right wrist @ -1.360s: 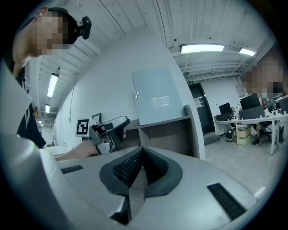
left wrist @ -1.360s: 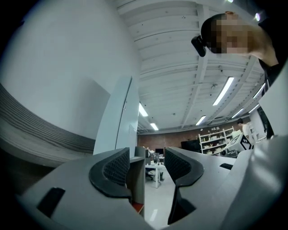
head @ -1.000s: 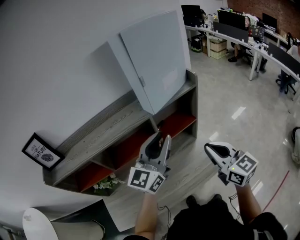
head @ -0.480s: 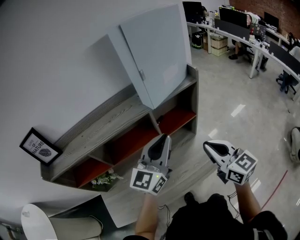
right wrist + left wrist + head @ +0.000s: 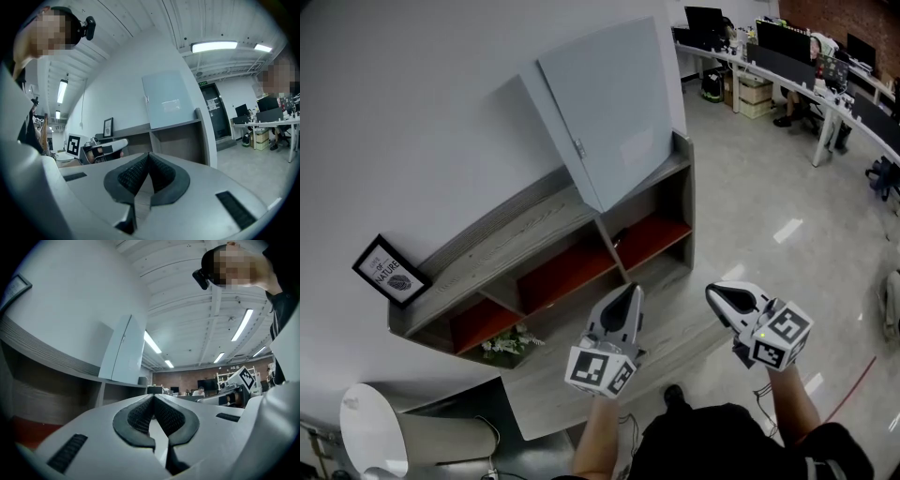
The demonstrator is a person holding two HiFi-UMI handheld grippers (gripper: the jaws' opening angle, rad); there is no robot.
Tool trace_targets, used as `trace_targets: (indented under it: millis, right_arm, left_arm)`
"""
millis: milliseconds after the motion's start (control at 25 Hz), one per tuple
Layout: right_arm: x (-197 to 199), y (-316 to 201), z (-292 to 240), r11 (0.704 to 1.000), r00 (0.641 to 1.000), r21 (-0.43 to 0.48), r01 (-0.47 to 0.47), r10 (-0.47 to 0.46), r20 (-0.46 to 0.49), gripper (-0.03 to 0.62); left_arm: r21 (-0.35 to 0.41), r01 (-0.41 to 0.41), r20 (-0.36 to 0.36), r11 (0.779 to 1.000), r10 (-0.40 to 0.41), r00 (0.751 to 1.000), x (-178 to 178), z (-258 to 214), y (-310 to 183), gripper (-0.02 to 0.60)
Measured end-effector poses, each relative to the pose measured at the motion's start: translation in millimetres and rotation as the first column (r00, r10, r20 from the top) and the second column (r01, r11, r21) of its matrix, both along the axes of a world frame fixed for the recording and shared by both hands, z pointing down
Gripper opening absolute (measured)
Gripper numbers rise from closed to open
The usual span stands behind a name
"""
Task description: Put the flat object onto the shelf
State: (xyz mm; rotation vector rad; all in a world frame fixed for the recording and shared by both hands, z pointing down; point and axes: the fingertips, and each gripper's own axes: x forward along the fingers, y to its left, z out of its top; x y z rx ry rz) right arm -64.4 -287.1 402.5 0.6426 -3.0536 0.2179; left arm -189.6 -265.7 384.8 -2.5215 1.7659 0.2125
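The flat object, a large pale grey-blue panel (image 5: 609,103), stands tilted on top of the shelf (image 5: 525,246) and leans against the white wall; it also shows in the left gripper view (image 5: 124,352) and the right gripper view (image 5: 168,101). The shelf is grey wood with red-floored compartments. My left gripper (image 5: 633,292) hangs in front of the shelf's middle, apart from it; its jaws have just been closing and are shut with nothing between them (image 5: 153,397). My right gripper (image 5: 712,292) is held beside it over the floor, shut and empty (image 5: 148,154).
A framed picture (image 5: 389,272) stands at the shelf top's left end. Small white flowers (image 5: 511,345) sit in the lower left compartment. A white rounded seat (image 5: 370,431) is at the bottom left. Office desks with monitors (image 5: 806,56) line the far right.
The left gripper's jaws have closed from slightly apart to shut. That gripper has drawn back and lower, away from the shelf. The right gripper has stayed put.
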Motion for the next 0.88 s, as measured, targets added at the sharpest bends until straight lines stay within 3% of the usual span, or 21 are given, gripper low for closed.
trace_targets:
  millis: [880]
  right_arm:
    - [162, 97, 23, 0.99, 0.991, -0.048, 0.129, -0.13, -0.016, 0.012]
  left_arm:
    - [-0.09, 0.154, -0.052, 0.984, -0.159, 0.986, 167, 37, 142, 0.012]
